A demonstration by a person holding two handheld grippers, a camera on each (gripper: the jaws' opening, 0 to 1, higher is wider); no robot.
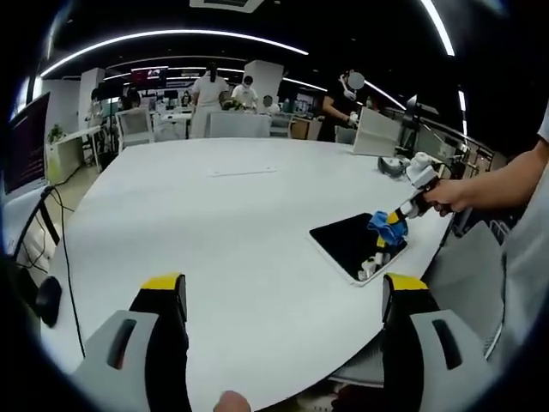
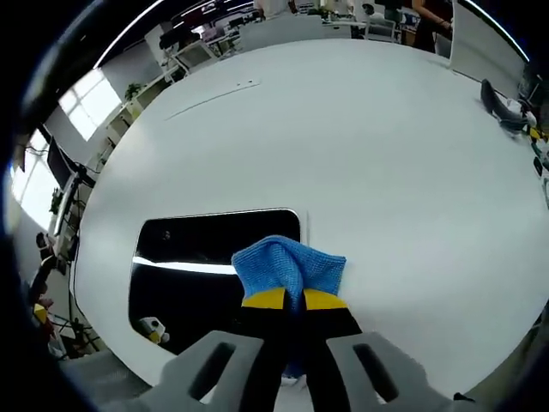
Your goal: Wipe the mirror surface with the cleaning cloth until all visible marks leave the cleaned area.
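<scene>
Right gripper (image 2: 287, 299): yellow-tipped black jaws at lower centre of the right gripper view, closed together and pinching a blue cleaning cloth (image 2: 287, 262). The cloth is a soft, nubby weave, bunched into a rounded fold, and rests on the right end of the mirror (image 2: 197, 249).

Mirror: a flat rectangular panel with rounded corners and a thin pale border, lying on the white table (image 2: 360, 146) at lower left of the right gripper view. Its glossy dark surface reflects a bright ceiling light strip.

In the left gripper view the mirror (image 1: 347, 240) sits right of centre near the table edge, with the cloth (image 1: 383, 223) on its far right corner. The right gripper (image 1: 393, 230) enters from the right, held by a person's hand (image 1: 450, 196).

Left gripper (image 1: 283, 287): jaws spread wide apart at the bottom of the left gripper view, gripping nothing, above the smooth matte table (image 1: 232, 215).

No legible writing or containers.
</scene>
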